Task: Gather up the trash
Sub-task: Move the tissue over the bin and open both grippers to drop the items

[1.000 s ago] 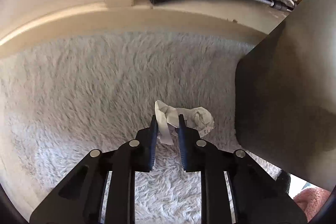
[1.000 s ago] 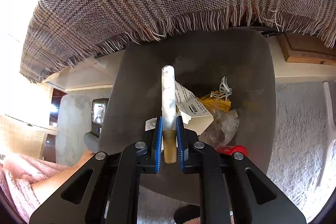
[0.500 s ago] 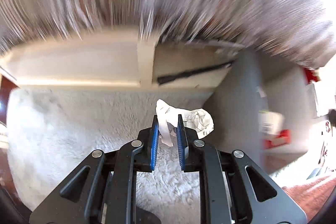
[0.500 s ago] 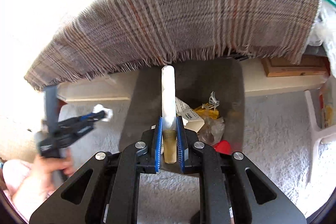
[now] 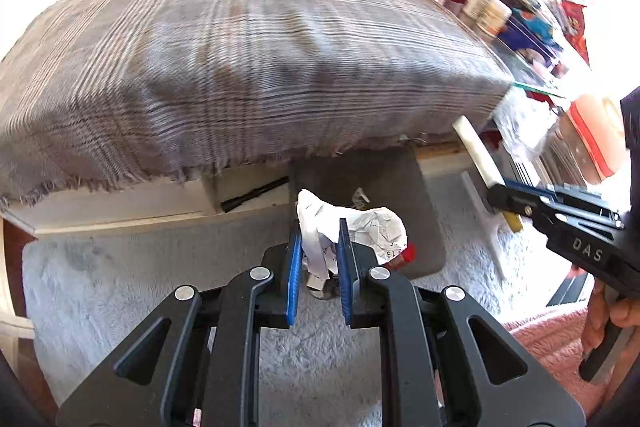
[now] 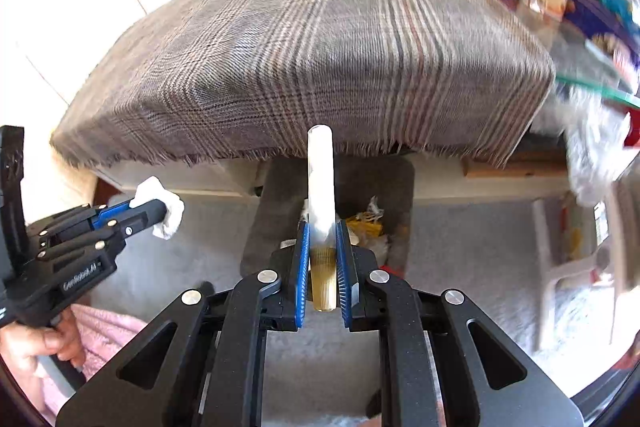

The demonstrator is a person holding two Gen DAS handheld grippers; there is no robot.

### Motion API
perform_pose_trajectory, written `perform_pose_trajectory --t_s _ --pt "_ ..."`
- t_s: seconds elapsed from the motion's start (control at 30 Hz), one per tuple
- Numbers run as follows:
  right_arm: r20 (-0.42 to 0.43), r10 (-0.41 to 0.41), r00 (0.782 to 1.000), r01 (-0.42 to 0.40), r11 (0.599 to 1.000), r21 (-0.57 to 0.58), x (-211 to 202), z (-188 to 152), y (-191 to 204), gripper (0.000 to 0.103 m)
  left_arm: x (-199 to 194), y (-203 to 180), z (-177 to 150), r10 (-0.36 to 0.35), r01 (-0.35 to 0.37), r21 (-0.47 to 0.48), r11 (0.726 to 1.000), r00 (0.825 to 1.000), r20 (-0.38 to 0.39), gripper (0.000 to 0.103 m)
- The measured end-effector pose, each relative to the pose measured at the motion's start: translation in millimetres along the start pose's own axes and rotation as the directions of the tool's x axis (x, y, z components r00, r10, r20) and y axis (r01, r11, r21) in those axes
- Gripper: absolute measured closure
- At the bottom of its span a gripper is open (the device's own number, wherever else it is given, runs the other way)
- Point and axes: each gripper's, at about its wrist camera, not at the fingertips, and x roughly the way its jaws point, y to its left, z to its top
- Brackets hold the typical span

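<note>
Holding: the left tool [image 5: 318, 243] pinches a crumpled paper [image 5: 360, 231] between its blue pads, the wad bulging out toward 2 o'clock past the right finger.
Right tool: the right tool [image 6: 322, 247] is clamped on a white tube [image 6: 320, 183] with a yellowish ribbed end seated between the pads; the tube points straight up to 12 o'clock in the right wrist view.
Trash container: a dark grey bin [image 5: 424, 203] sits on the carpet just beyond the left tool, at 12 to 1 o'clock from its tips; in the right wrist view the bin [image 6: 276, 203] lies directly behind the tube, with yellow scraps [image 6: 366, 223] and clear wrapping inside.
Paper position: raised off the carpet, in front of the bin's near edge as the left wrist view frames it.
Cross view: the left tool [image 6: 160, 211] with its paper shows at 9 o'clock in the right wrist view; the right tool [image 5: 500, 195] and tube show at 3 o'clock in the left wrist view, gripped by a hand [image 5: 612, 315].
Surroundings: a plaid blanket [image 5: 240, 59] with fringed hem covers the bed above the bin; pale shaggy carpet [image 5: 140, 283] below; cluttered items at 1 to 2 o'clock, blurred.
</note>
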Motion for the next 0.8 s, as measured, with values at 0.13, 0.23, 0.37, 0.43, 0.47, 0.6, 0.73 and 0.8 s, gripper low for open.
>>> perform_pose_trajectory --t_s 0.13,0.23,0.37,0.43,0.47,0.6,0.73,0.8 --pt "-0.025 0.016 1.0 -0.015 1.0 0.006 2 11 -4 0.089 4 -21 5 -0.011 0.011 0.017 1.0 1.0 -0.016 0.088" --pt "-0.039 0.051 0.998 -0.048 0.997 0.062 16 14 -13 0.089 16 -28 9 -0.025 0.025 0.023 0.999 0.999 -0.021 0.088" --pt "-0.025 0.098 0.995 -0.093 0.985 0.145 30 10 -25 0.089 39 -36 9 -0.037 0.039 0.029 0.999 0.998 -0.051 0.088" --pt "-0.03 0.098 0.995 -0.092 0.983 0.158 39 9 -29 0.089 48 -40 8 -0.05 0.053 0.037 0.998 0.996 -0.069 0.088" --pt "-0.036 0.099 0.994 -0.092 0.982 0.164 42 9 -29 0.089 54 -42 8 -0.054 0.057 0.043 0.997 0.996 -0.078 0.088" --pt "-0.059 0.103 0.993 -0.09 0.977 0.193 55 8 -35 0.089 72 -45 6 -0.067 0.071 0.037 0.997 0.992 -0.109 0.088" --pt "-0.092 0.115 0.989 -0.094 0.972 0.214 67 9 -38 0.089 88 -42 4 -0.078 0.082 0.022 0.996 0.986 -0.147 0.087" --pt "-0.094 0.106 0.99 -0.084 0.974 0.211 68 10 -36 0.087 91 -42 5 -0.083 0.088 0.03 0.996 0.985 -0.155 0.085"
